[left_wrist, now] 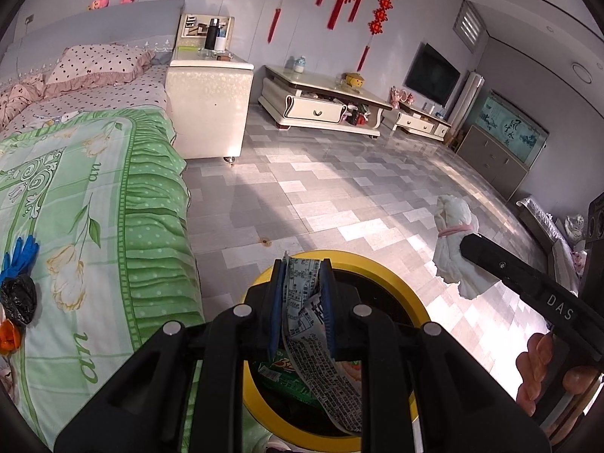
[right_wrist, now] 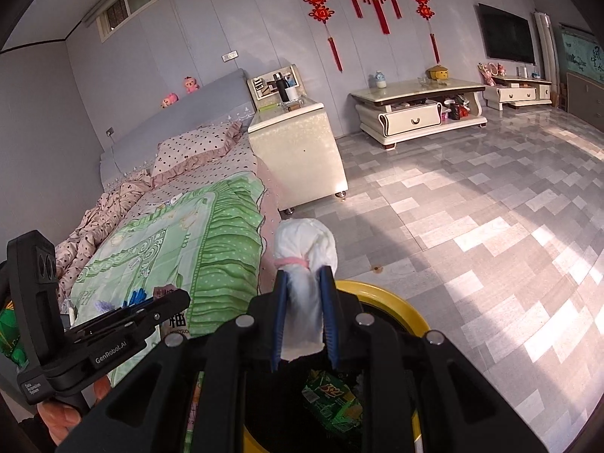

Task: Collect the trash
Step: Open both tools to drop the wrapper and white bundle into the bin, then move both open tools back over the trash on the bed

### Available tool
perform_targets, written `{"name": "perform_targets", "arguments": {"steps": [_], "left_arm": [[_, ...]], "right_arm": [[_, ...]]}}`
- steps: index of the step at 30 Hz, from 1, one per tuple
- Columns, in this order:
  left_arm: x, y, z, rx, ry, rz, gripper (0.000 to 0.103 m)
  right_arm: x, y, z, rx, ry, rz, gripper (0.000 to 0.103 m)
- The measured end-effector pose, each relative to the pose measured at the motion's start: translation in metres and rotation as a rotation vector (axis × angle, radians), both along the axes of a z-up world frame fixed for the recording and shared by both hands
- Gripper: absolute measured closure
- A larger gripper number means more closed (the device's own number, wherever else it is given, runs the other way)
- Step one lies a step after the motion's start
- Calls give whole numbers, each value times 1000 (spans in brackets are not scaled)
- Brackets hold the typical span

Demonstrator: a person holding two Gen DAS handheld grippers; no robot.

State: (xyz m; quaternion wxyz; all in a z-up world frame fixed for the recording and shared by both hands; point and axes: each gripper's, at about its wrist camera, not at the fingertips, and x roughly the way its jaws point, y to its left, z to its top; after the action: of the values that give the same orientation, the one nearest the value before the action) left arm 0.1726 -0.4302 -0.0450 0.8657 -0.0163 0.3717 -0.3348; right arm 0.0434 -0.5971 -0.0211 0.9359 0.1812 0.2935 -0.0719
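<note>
Left wrist view: left gripper (left_wrist: 304, 290) clenched on a printed wrapper (left_wrist: 313, 343), pinched near its top between the blue pads (left_wrist: 277, 302); long tail hung down and toward the lens, draped over the mouth of the yellow-rimmed bin (left_wrist: 400, 283). Bin sat directly under and just ahead of the fingertips. Green packet (left_wrist: 279, 373) already inside, below the wrapper.

Right wrist view: right gripper (right_wrist: 304, 298) clenched on a white wad (right_wrist: 305, 260) tied with a pink band (right_wrist: 290, 262); bulk of the wad stood proud above the fingertips, lower end ran back between the pads (right_wrist: 328, 302). Bin rim (right_wrist: 392, 302) just ahead and right of the fingertips, green packet (right_wrist: 332, 400) visible below them.

Both loads judged near the drop point, not yet let go.

Risks noted:
- Wrapper tail light and long; if released off-centre, likely to catch on the rim or slide outside toward the bed (left_wrist: 94, 196), just left of the left gripper.
- Wad top-heavy; could tip forward on release and land on the floor (right_wrist: 472, 207) beyond the rim.
- Grippers close side by side over a narrow opening; could knock each other, or nudge the bin.
- More litter remained on the bed, far left of the left gripper: blue glove (left_wrist: 19, 256), black bag (left_wrist: 19, 298).
</note>
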Motion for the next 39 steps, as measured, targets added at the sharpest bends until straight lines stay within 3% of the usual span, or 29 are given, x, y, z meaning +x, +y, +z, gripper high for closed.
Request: {"name": "perform_targets", "arguments": {"steps": [8, 10, 12, 16, 18, 22, 28, 30, 39], "left_arm": [[-1, -6, -12, -1, 19, -19, 84], [-1, -5, -12, -5, 21, -19, 79], [-1, -2, -9, -14, 13, -11, 64], [-5, 6, -1, -22, -11, -2, 54], [-5, 12, 1, -26, -13, 3, 48], [-7, 28, 6, -21, -35, 28, 41], [-7, 65, 14, -3, -86, 86, 30], [-5, 82, 15, 6, -95, 114, 25], [11, 176, 14, 40, -104, 257, 21]], "right_arm": [[3, -4, -14, -13, 30, -22, 85], [1, -6, -15, 0, 26, -28, 85], [-1, -8, -14, 4, 24, -35, 81], [-4, -8, -13, 8, 27, -48, 73], [-5, -8, -12, 10, 24, -57, 64], [-7, -5, -8, 10, 25, -69, 63], [-5, 12, -1, -4, 24, -43, 55], [-2, 20, 2, -13, 22, -29, 46], [26, 80, 15, -62, 23, 82, 31]]}}
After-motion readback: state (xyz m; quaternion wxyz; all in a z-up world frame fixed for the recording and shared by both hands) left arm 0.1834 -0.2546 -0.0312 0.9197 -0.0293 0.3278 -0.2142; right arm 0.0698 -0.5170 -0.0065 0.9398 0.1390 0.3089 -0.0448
